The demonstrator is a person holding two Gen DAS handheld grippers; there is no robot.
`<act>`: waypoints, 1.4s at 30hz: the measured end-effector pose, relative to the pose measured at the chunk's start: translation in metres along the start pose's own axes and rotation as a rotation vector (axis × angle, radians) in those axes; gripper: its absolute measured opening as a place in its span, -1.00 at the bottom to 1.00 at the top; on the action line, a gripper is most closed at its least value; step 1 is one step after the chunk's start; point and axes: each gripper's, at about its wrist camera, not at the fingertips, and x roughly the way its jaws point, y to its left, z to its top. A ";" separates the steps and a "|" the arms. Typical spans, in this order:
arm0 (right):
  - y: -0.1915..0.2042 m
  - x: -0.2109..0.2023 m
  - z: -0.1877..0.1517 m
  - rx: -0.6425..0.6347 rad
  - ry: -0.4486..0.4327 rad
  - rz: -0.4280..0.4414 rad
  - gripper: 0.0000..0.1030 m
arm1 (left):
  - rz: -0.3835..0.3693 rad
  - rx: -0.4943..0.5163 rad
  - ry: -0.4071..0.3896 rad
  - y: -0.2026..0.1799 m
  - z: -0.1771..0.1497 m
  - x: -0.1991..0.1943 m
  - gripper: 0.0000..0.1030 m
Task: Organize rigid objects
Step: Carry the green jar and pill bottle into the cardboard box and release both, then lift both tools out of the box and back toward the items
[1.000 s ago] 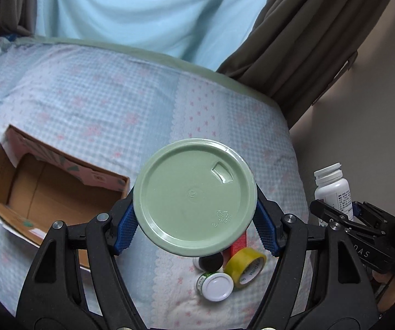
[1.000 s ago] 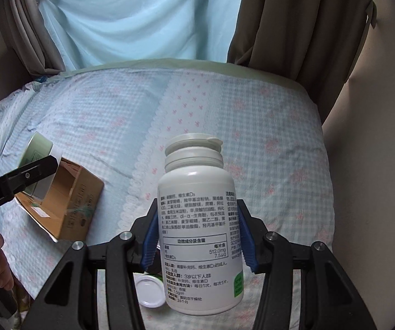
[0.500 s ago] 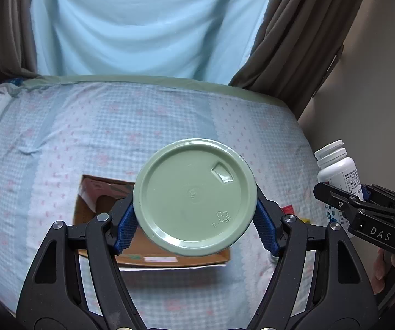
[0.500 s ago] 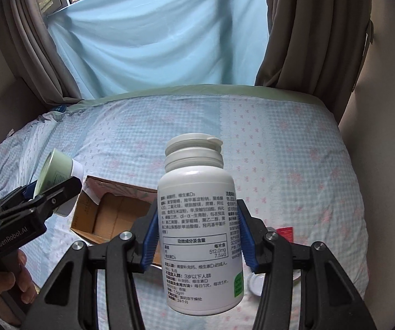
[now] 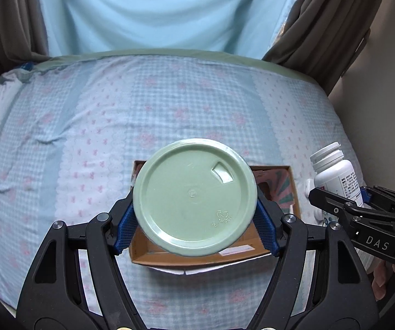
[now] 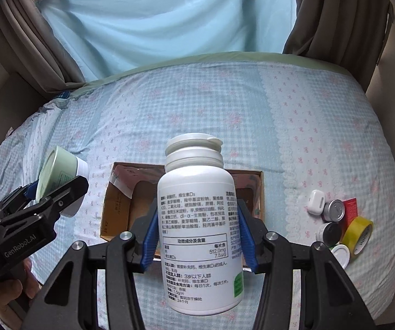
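left hand-held gripper point(image 5: 194, 225) clamps green-lidded jar point(image 5: 194, 200) at sides | right hand-held gripper point(image 6: 198, 236) clamps white pill bottle point(image 6: 197, 220) mid-body | both stiff, smooth, likely slippery | above cardboard box point(image 6: 115, 214)

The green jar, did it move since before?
Yes. The green jar, gripped by the left gripper, now hangs over the box. Before, the box lay off to its left.

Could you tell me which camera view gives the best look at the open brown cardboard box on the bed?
The right wrist view: the open brown cardboard box shows its left wall, inner floor and far flaps around the held white plastic pill bottle. In the left wrist view the round pale green plastic container covers most of it.
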 end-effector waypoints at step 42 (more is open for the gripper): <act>0.004 0.181 -0.041 -0.300 0.294 0.028 1.00 | 0.051 0.149 0.324 -0.001 -0.017 0.185 0.99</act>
